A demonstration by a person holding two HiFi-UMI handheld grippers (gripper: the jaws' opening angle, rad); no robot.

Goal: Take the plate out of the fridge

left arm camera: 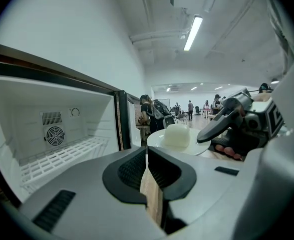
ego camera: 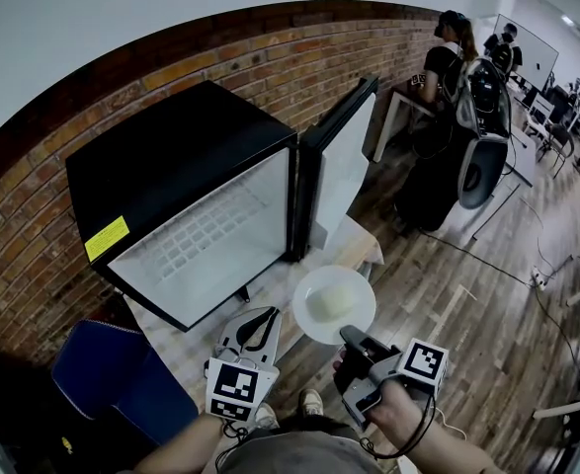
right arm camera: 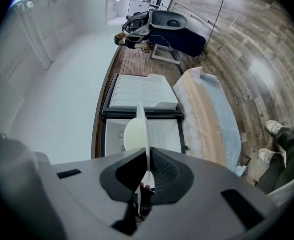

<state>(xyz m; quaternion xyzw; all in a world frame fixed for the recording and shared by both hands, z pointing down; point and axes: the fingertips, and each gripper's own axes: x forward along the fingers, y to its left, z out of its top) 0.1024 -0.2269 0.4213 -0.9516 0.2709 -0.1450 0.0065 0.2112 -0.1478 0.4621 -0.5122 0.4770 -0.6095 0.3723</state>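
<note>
Though seen only as a thin edge in the right gripper view, plate (ego camera: 361, 286): white, round, smooth and shallow; outside the fridge, in front of its open mouth, over the near edge of the table in the head view; underside hidden.
Lump on plate (ego camera: 329, 302): pale, matte, dome-shaped; material not possible to tell.
Right gripper (ego camera: 351, 338): closed on the near rim of the plate, ribbed black pads pressing on both faces; rim partly covered by the jaws.
Left gripper (ego camera: 263, 316): just to the left of the plate, not touching it; jaws together, nothing between them.
Fridge (ego camera: 171, 166): black box with flat glossy top, yellow sticker on the front edge; inside white, with a white wire shelf (ego camera: 206, 235) and a round fan grille (left arm camera: 55, 135) on the back wall; lower part of the inside hidden.
Door (ego camera: 344, 161): swung wide to the right, white moulded lining.
Table (ego camera: 354, 240): pale surface, mostly hidden under the fridge.
Wall (ego camera: 299, 57): red brick, rough.
Floor (ego camera: 467, 304): wood planks.
Blue object (ego camera: 122, 378): at lower left, in shadow, shape hard to make out.
Person with backpack (ego camera: 448, 57): far behind the door, small, partly cut off.
</note>
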